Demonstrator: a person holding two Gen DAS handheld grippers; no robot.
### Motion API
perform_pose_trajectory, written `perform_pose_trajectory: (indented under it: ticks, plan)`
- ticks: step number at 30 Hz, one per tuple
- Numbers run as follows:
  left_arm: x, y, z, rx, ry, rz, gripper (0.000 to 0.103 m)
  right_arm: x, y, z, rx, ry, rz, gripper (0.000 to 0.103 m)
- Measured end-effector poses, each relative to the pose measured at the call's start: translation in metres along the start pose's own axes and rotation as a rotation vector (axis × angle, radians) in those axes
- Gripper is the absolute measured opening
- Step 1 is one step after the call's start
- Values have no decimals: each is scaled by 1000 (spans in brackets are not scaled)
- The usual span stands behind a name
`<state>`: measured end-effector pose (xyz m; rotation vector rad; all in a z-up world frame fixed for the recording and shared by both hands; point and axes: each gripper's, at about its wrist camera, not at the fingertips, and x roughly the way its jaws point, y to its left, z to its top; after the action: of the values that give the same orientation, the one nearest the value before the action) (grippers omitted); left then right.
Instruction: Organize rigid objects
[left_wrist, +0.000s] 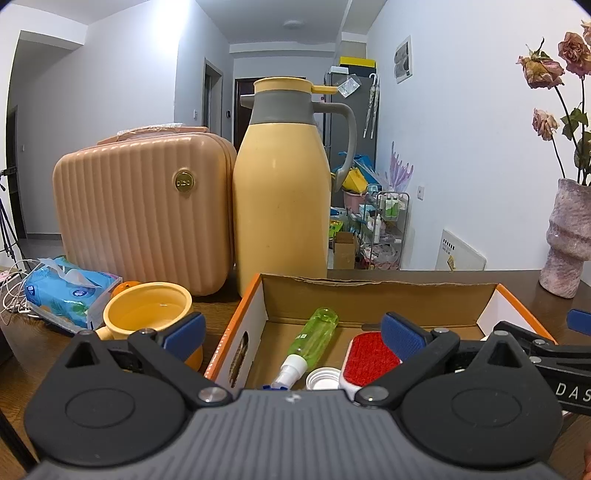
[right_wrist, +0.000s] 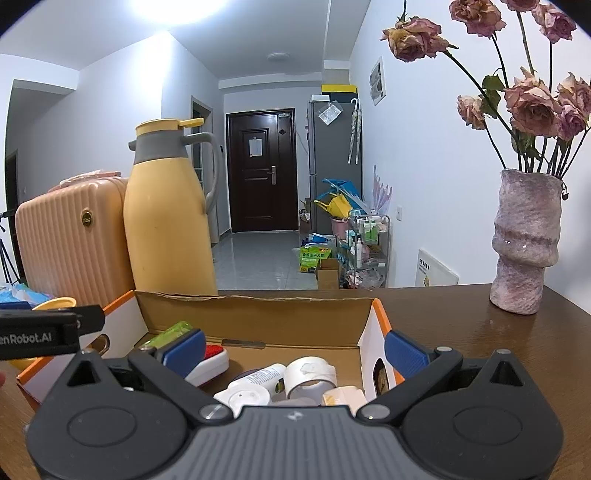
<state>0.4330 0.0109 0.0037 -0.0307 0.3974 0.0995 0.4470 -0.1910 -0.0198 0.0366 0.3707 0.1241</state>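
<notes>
Two claws, left claw (left_wrist: 293, 334) and right claw (right_wrist: 293, 349), hang released and empty over the cardboard box (left_wrist: 369, 301).

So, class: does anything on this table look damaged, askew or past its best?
Two things. The cardboard box has a ragged, torn back rim. The roses in the vase are wilted, heads drooping.

"DAS" on the right gripper (left_wrist: 576, 321) arm at 3 o'clock, "enRobot.AI" on the left gripper (right_wrist: 51, 332) arm at 9 o'clock, suitcase badge (left_wrist: 184, 181) lettering too small to read
</notes>
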Motion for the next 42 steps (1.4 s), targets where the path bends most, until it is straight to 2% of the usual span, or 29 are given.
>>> perform_pose_trajectory:
  ticks: [12,20,31,42]
  plan:
    - [-26,7,1,-16,-36,1,103,-28,-8,3,23,-11,13,103]
    - [-74,13,-2,-21,-74,6,103,-71,-9,3,15,-41,14,103]
    - [-170,17,-20,-21,-124,-37,103,-180,0,-15,-14,-98,50,103]
    - [-268,31,-67,-35,-140,-50,103,-287,4,-58,-59,-104,40,103]
